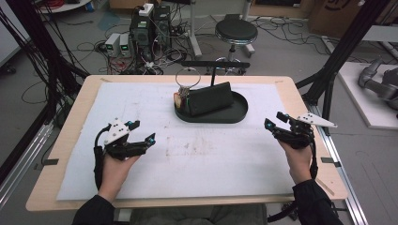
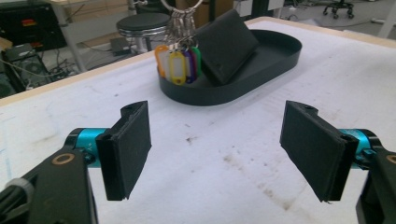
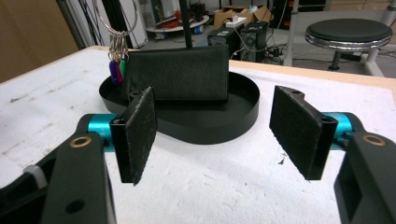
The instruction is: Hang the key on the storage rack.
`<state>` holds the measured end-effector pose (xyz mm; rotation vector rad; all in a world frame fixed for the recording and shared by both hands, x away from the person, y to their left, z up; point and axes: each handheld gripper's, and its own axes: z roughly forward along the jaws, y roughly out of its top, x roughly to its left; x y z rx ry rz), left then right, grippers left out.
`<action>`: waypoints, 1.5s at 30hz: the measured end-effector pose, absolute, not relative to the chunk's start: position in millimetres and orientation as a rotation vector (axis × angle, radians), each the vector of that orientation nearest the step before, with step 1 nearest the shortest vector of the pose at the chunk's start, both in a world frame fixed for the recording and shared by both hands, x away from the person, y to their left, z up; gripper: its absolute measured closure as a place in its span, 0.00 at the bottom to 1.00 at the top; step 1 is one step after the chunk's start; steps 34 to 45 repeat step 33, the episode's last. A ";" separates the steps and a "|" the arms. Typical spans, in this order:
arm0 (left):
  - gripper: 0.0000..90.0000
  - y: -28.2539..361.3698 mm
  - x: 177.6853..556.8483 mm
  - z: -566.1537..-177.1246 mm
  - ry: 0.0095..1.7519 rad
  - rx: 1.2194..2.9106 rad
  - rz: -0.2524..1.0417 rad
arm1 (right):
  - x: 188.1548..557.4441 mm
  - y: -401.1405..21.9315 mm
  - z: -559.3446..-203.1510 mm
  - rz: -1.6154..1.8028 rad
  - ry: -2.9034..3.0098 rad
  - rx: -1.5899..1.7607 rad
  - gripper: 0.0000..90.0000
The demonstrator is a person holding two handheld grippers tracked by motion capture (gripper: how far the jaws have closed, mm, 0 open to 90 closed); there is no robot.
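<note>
Grippers sit wide open and empty: left gripper (image 1: pixel 146 131) near the table's (image 1: pixel 70 123) left edge, right gripper (image 1: pixel 274 118) near its right. Between them, toward the far edge, a black tray (image 1: pixel 237 114) holds a wallet (image 1: pixel 211 99) and keys (image 2: pixel 180 59). The leaning wallet could topple if nudged. Key details stay unclear.

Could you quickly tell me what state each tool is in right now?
Left tool: open, holding nothing, above the white mat.
Right tool: open, holding nothing.
</note>
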<state>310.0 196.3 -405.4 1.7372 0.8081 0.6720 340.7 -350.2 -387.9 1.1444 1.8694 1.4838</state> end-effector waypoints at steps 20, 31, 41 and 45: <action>0.27 221.6 312.1 -422.8 0.926 1.733 0.706 | 340.2 -358.9 -403.4 1.321 1.922 1.166 0.30; 0.27 216.5 321.0 -429.9 0.950 1.766 0.684 | 338.0 -366.4 -407.2 1.248 1.919 1.181 0.30; 0.27 216.8 323.1 -432.1 0.967 1.780 0.680 | 340.1 -368.5 -410.1 1.228 1.926 1.200 0.29; 0.27 216.8 323.1 -432.1 0.967 1.780 0.680 | 340.1 -368.5 -410.1 1.228 1.926 1.200 0.29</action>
